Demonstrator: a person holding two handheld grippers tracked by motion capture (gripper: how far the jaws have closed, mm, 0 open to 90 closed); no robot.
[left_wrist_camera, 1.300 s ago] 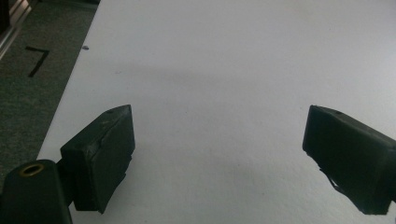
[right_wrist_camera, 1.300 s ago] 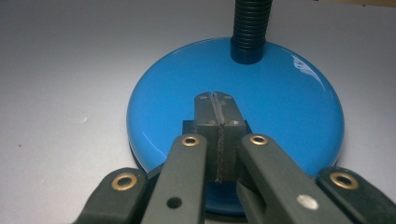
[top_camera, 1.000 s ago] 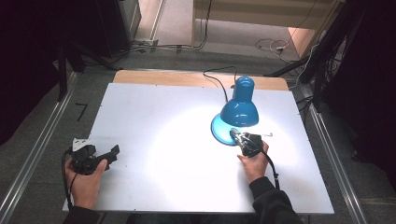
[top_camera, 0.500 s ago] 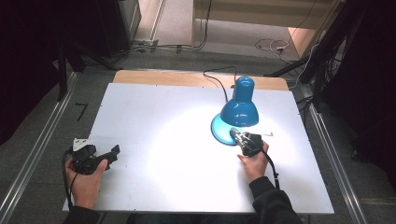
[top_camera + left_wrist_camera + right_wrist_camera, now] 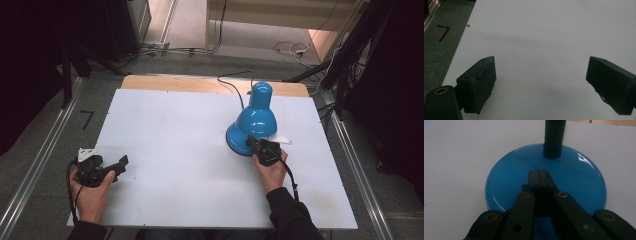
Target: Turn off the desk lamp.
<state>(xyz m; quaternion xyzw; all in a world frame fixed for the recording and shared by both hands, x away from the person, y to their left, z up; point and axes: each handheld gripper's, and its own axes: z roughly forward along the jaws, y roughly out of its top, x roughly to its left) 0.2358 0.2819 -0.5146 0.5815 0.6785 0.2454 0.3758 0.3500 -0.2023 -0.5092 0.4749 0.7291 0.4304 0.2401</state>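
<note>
Blue desk lamp (image 5: 256, 120) at two o'clock on my white table (image 5: 175, 130).

Its glossy round base (image 5: 506, 177) carries a black ribbed neck (image 5: 553, 137); I can read no writing on it. My right gripper (image 5: 539, 173) is pressed closed, tips over the base, holding nothing. My left gripper (image 5: 541, 82) gapes wide and empty at eight o'clock, well apart from the lamp.

Blue desk lamp (image 5: 252, 124) on white table (image 5: 170, 125)
</note>
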